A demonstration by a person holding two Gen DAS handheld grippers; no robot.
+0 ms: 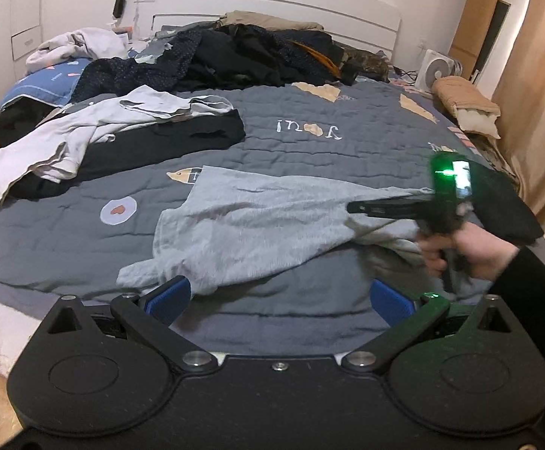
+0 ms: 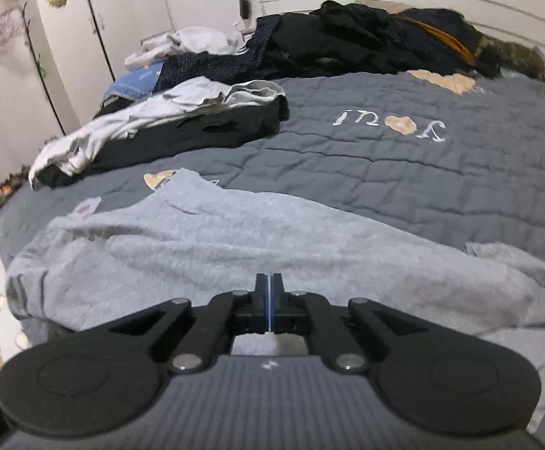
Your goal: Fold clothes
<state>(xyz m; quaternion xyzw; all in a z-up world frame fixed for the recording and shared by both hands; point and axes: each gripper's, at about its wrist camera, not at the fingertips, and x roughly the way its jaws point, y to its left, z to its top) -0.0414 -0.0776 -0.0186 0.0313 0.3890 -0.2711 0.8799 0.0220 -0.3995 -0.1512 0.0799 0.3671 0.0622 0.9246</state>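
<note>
A: Pinching the grey garment (image 2: 235, 236) — right gripper (image 2: 269, 281) had its pads pressed together on a fold, lower centre of the right wrist view.

B: Left one?

A: Left gripper (image 1: 278, 296) was spread wide at bottom centre, nothing between the blue pads (image 1: 169, 298). Garment lay mid-frame on the grey quilt (image 1: 310, 112); dark clothes pile (image 1: 265, 52) sat upper centre.
</note>
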